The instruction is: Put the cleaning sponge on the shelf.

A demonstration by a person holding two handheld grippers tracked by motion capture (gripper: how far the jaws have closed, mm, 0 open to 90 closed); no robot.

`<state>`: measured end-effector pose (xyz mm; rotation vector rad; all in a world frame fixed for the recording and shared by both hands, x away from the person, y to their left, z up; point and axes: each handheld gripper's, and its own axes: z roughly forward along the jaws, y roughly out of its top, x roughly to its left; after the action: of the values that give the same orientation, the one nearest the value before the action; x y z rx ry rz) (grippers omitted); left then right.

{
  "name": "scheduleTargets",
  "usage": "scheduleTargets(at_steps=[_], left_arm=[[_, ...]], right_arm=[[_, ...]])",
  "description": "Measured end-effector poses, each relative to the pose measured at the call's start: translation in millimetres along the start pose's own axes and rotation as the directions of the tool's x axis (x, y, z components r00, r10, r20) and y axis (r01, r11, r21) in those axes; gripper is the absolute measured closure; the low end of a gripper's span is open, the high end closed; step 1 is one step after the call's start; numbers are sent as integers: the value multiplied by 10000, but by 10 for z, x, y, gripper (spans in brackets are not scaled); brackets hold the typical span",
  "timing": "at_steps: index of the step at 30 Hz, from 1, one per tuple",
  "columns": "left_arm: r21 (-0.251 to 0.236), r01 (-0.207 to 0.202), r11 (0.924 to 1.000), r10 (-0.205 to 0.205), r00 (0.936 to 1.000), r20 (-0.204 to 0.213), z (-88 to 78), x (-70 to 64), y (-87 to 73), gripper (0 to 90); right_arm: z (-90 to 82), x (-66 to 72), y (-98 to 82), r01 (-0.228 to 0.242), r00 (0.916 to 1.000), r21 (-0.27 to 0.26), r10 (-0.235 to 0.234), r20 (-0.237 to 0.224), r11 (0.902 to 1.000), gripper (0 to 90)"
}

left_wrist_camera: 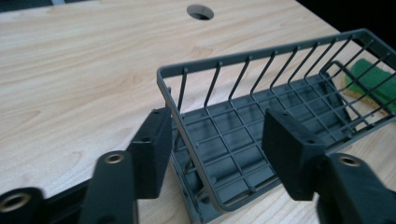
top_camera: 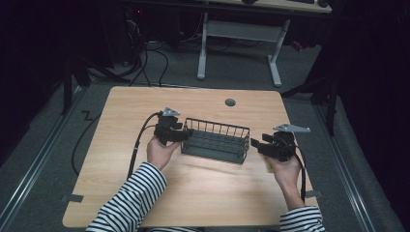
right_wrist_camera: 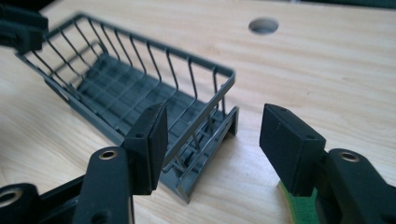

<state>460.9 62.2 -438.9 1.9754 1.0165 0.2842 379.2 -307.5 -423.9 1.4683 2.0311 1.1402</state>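
We see a light wooden table (top_camera: 203,188) with a round cable hole (top_camera: 230,102) near its far edge, standing on grey carpet (top_camera: 43,145). Beyond it stands a white-legged desk (top_camera: 239,36), with black cables (top_camera: 154,58) trailing on the floor at far left. The room's edges lie in darkness.

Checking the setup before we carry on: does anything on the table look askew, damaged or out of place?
Nothing looks damaged or spilled. The dark grey wire basket sits flat on the light wooden table, at a slight angle to its edges. The one stray item is a green and yellow sponge lying outside the basket's far end.
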Motion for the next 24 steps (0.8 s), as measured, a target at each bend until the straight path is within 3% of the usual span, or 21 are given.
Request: scheduleTargets(at_steps=[3,6,13,16,21,24], left_arm=[[-404,-252,9989,246,9996,-153,-94,-36,-57,365],[-464,-479,9978,462,9983,-368,-198,-36,-134,345],[-803,-594,9950,522,9946,-892,-459,58,-466,338],[-845,-402,9956,300,9924,-1190,-530,140,-657,337],[-462,183,9988,-248,9891,-1454,-599,324,-945,325],[-160,474,9988,-492,9876,-1488,-568,466,-1079,303]], right_arm=[[-67,-67,-50,-27,9999,-227,30,139,9997,419],[-124,-151,-121,-107,9999,-368,111,128,9993,417],[-89,-293,-252,-355,9986,-120,359,385,9993,393],[-52,-335,-270,-354,9979,35,352,548,9994,390],[-54,-421,-325,-386,9954,259,362,884,9989,343],[-35,-470,-351,-196,9891,607,105,1468,9980,307]])
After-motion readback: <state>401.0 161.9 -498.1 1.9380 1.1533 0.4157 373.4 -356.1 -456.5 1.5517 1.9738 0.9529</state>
